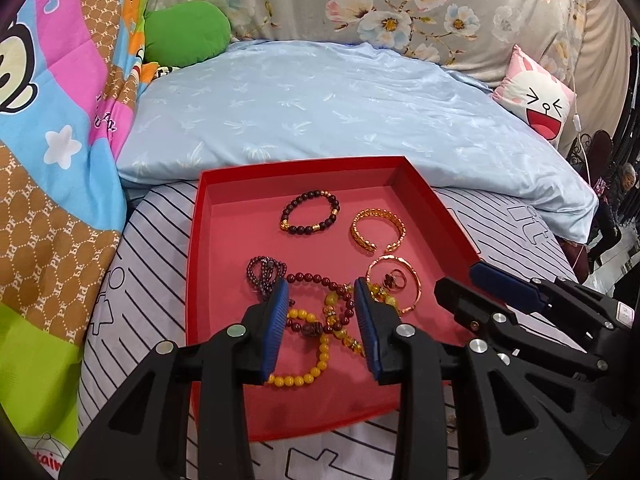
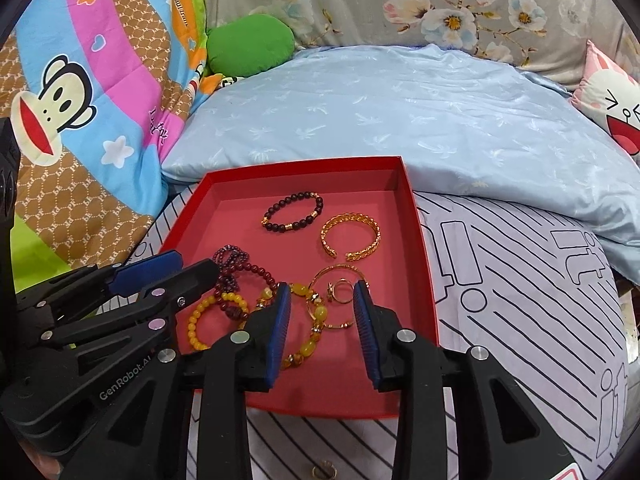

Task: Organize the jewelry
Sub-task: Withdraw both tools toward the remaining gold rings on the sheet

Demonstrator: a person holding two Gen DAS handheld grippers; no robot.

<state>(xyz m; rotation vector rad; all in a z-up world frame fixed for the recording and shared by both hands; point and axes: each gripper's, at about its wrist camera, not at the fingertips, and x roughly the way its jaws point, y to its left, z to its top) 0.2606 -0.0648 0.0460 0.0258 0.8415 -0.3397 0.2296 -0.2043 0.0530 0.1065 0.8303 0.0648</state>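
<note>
A shallow red box [image 1: 208, 200] lies on the striped bedsheet with jewelry in it. At its back sit a dark bead bracelet [image 1: 308, 230] and a gold open cuff [image 1: 360, 234]. Nearer lie a gold bangle [image 1: 418, 284] around a ring [image 1: 394, 278], a red bead bracelet [image 1: 316, 278], a purple bead strand [image 1: 260, 270] and a yellow bead bracelet [image 1: 304, 378], partly tangled. My left gripper [image 1: 321, 292] hovers open over this pile, holding nothing. My right gripper [image 2: 321, 291] stands open above the bangle [image 2: 320, 276] and an amber bracelet [image 2: 308, 346], also without anything in it.
A light-blue pillow [image 1: 320, 112] lies behind the box. A cartoon quilt [image 1: 60, 120] and a green cushion [image 1: 188, 36] are at the left, a pink cushion [image 1: 536, 100] at the right. A small ring [image 2: 322, 470] rests on the sheet before the box. A person [image 1: 624, 184] sits far right.
</note>
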